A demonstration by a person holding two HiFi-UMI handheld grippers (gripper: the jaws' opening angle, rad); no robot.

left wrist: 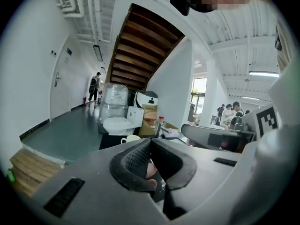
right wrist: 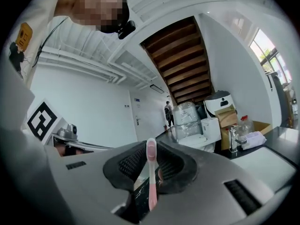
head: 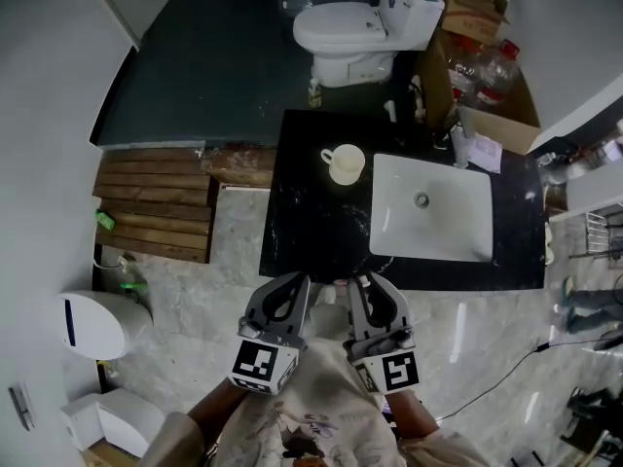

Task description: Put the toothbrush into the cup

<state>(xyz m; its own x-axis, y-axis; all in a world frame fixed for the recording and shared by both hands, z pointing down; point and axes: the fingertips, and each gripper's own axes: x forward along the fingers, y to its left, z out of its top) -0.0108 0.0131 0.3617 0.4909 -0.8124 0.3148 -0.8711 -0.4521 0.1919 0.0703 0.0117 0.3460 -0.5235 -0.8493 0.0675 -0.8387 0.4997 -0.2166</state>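
- the right gripper (right wrist: 151, 150) has its jaws closed on a pink toothbrush (right wrist: 152, 182), pinched partway along its length
- in the right gripper view the toothbrush's long axis runs straight up and down between the pads: the head pokes up past the jaw tips and the handle hangs below them
- the left gripper (left wrist: 150, 146) has its jaws drawn together at the tips and grips nothing i can name; a pale pinkish shape shows through the gap behind the pads, and i cannot tell what it is
- in the head view both grippers sit side by side at the near edge of the black table (head: 311, 232), jaw tips pointing across it
- the cup (head: 345, 163) stands upright on the table, well ahead of the jaws and towards the far side, with its handle to the left
- it lies between the lines of the two grippers, closer to the right one's, so the hand already carrying the toothbrush is the nearer one
- my judgement: the move calls for a reach forward and a little left, then tipping the toothbrush so one end drops into the cup's open mouth
- the cup looks empty inside
- just to its right the white sink (head: 458, 246) is sunk in the table, with only its drain showing in the bowl
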